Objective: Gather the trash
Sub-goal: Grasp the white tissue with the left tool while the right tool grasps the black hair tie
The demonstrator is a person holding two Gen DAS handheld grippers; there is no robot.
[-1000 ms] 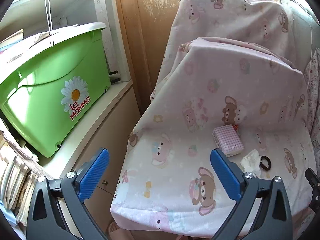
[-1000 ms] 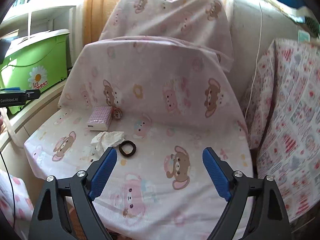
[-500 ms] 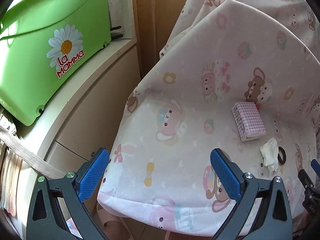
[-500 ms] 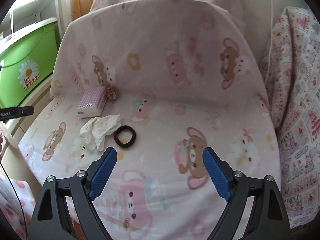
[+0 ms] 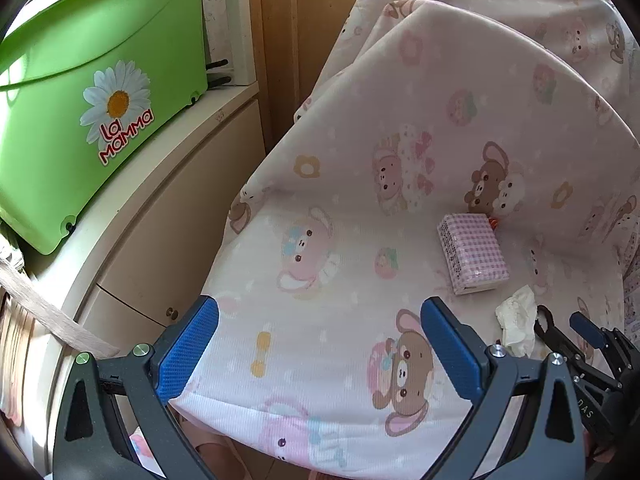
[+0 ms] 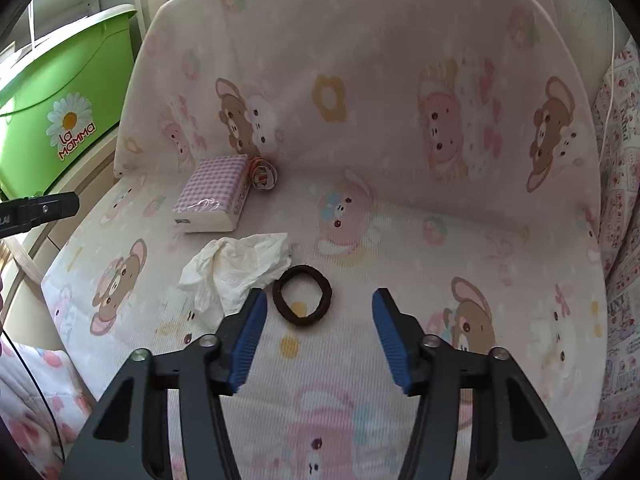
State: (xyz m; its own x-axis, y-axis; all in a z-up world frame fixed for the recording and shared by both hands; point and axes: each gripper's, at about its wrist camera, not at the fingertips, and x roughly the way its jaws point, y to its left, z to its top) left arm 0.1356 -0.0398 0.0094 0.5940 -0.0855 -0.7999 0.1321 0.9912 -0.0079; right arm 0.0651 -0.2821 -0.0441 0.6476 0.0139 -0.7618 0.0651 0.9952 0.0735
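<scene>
Both grippers have come in closer over the cushion, and the right gripper [image 6: 318,334] has narrowed its blue ribbed fingers [image 6: 249,336] from wide to partly closed; they hold nothing. Just above them, centre of the right view, lies a dark fuzzy hair tie [image 6: 302,295], a closed ring. Touching its left edge is the crumpled white tissue [image 6: 236,270], soft and creased, on the pink bear-print cushion [image 6: 400,240]. Above that sits a pink gingham tissue pack [image 6: 214,194], wrapped in glossy film. Only the right view shows a small round wrapper [image 6: 262,172] beside the pack. From the left gripper [image 5: 320,354], fingers wide and empty, the tissue [image 5: 516,320] sits lower right, and a glossy green plastic bin [image 5: 80,80] fills the upper left
</scene>
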